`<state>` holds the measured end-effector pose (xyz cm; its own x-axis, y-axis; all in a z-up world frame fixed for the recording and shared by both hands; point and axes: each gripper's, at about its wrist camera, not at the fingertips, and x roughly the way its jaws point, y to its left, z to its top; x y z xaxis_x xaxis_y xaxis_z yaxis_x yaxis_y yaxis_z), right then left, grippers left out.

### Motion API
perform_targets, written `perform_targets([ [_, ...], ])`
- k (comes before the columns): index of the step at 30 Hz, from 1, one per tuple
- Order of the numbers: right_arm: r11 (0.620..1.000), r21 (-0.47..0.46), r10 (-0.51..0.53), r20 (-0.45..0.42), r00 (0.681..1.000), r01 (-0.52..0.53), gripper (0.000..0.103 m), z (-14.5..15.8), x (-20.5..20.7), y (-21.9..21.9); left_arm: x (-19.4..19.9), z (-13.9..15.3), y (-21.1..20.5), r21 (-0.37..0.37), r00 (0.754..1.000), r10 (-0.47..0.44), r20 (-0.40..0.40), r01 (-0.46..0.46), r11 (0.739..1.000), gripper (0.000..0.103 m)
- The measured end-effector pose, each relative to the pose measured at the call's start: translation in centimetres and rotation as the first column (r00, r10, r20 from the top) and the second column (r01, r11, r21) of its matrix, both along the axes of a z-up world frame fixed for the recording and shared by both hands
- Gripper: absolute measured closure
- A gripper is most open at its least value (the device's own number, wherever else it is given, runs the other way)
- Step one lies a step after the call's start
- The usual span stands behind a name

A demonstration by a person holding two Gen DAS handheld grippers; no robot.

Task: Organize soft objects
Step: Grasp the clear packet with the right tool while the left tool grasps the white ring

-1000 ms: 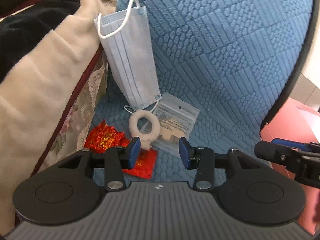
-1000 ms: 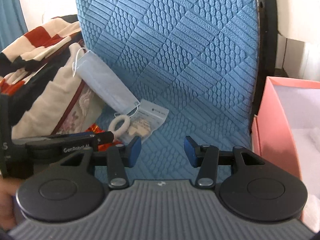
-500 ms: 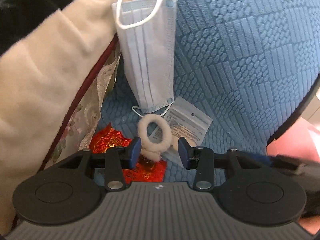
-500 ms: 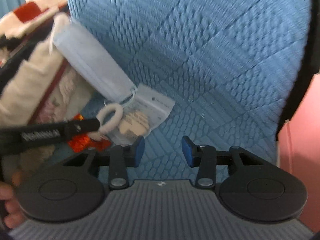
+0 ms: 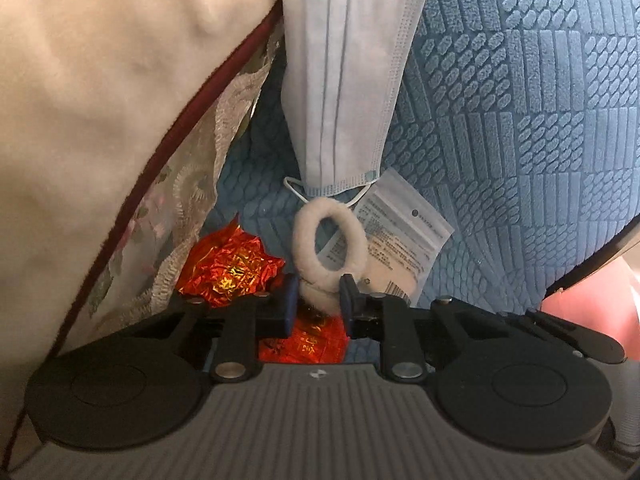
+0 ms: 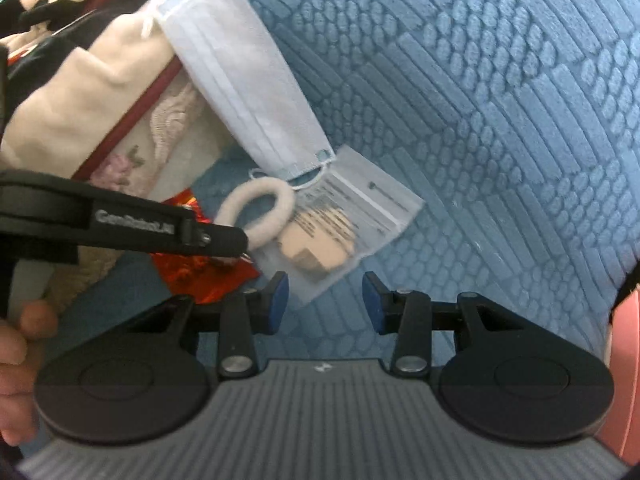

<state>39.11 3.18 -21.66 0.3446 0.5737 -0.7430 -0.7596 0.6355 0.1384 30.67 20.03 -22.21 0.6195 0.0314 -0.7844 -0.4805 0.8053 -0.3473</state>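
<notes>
Both grippers have closed in on the pile since the earlier frames. Left gripper (image 5: 316, 300) has just been closing its jaws, which now pinch the near end of the fluffy hair tie (image 5: 330, 250). Beyond them the mask (image 5: 344, 80) hangs; foil wrappers (image 5: 232, 268) lie to their left. Right gripper (image 6: 324, 298) stands open and empty, the plastic pouch (image 6: 352, 220) just ahead.

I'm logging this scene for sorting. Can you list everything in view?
Fluffy cream hair tie: one, cream, between the left claw's pads.
Pleated blue face mask: one, pale blue, leaning on the cushion.
Clear plastic packet: one, printed, beside the hair tie.
Crinkled red foil wrappers: two, red-gold, under the left claw.
Beige blanket: one, maroon-trimmed, left.
Textured blue cushion: one.
Pink box: one, far right.
Left claw: has just been closing on the hair tie.
Right claw: open, empty.
Hand: one.
</notes>
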Motion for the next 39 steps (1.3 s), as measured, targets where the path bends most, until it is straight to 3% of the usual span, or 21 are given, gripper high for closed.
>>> perform_targets([
  [7, 0.997, -0.043, 0.07, 0.08, 0.994, -0.067, 0.056, -0.2, -0.7, 2.0, -0.2, 0.2, 0.3, -0.017, 0.999, 0.036, 0.014, -0.035, 0.999, 0.08],
  [12, 0.99, -0.086, 0.122, 0.149, 0.981, -0.11, 0.047, -0.8, -0.6, 3.2, -0.8, 0.8, 1.0, -0.053, 0.997, 0.071, 0.038, -0.069, 0.996, 0.08],
  [19, 0.996, -0.027, 0.083, 0.068, 0.994, -0.082, 0.042, -1.6, 0.7, 2.6, -1.1, 1.1, 1.2, -0.07, 0.996, 0.081, 0.041, -0.078, 0.995, 0.08],
  [24, 0.996, -0.034, 0.082, 0.045, 0.996, -0.081, 0.049, -1.3, 0.9, 2.4, -1.1, 1.2, 1.2, -0.075, 0.996, 0.084, 0.03, -0.081, 0.994, 0.08],
  [26, 0.994, -0.053, 0.095, 0.031, 0.995, -0.093, 0.059, -1.0, 0.8, 2.5, -1.1, 1.3, 1.1, -0.07, 0.997, 0.076, 0.033, -0.073, 0.995, 0.08],
  [32, 0.993, -0.073, 0.097, 0.036, 0.995, -0.094, 0.077, -0.3, 0.5, 2.1, -0.8, 1.5, 1.1, -0.077, 0.997, 0.076, 0.034, -0.073, 0.994, 0.079],
  [39, 0.993, -0.093, 0.077, 0.081, 0.994, -0.069, 0.081, 1.0, -0.3, 0.6, -1.1, 2.3, 0.8, -0.076, 0.997, 0.059, 0.054, -0.055, 0.996, 0.08],
])
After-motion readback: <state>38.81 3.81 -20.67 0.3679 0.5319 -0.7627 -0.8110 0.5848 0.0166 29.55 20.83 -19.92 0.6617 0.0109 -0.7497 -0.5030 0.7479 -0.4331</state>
